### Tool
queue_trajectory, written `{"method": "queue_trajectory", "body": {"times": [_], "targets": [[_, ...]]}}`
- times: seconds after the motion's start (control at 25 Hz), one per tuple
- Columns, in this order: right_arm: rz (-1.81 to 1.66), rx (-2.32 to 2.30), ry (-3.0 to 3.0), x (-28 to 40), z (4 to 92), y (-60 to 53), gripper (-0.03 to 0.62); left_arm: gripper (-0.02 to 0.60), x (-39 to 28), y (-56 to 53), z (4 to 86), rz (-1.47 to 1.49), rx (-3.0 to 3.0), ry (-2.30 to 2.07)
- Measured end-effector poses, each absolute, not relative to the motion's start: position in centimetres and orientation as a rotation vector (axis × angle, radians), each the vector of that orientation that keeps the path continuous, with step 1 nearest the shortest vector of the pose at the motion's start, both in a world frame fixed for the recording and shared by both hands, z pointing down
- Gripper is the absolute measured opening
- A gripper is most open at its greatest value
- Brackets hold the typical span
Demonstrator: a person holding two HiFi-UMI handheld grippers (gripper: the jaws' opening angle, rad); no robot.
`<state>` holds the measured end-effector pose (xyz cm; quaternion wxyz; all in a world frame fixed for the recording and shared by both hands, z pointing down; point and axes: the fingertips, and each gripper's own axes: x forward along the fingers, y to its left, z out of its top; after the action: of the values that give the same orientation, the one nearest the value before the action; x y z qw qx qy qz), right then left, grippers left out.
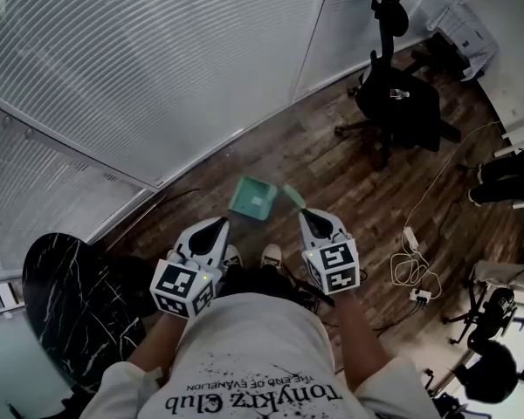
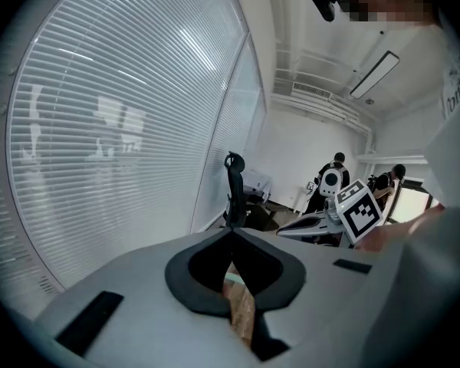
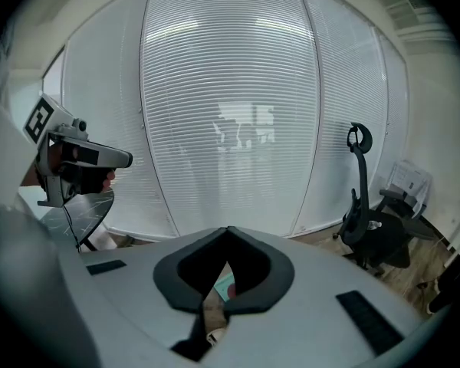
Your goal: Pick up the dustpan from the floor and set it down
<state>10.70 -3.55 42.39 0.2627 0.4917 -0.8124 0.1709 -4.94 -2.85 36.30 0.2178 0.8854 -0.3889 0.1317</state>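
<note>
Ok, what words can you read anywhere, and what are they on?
"tonykrz Club": upside down on the person's shirt, first word unsure.
"THE END OF EVANGELION": smaller line, same shirt.
Left marker cube and right marker cube: black squares only, no words.

Open floor (image 1: 332, 182) round dustpan (image 1: 253, 199), chair (image 1: 393, 94) beyond

Got both forearms out in front of me, roughly parallel. Left gripper (image 1: 219, 225) and right gripper (image 1: 305, 214) sit side by side, noses tipped down and away from me, jaws pinched together on each.
</note>
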Motion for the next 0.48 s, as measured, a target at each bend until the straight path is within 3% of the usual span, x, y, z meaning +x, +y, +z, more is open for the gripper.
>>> {"method": "queue_trajectory", "body": {"times": [0.48], "targets": [[0.465,1.334,-2.188,10.85,42.44,-3.13,0.023,0.023,-5.91,-2.27,36.53,0.360,2.431,-1.096]]}}
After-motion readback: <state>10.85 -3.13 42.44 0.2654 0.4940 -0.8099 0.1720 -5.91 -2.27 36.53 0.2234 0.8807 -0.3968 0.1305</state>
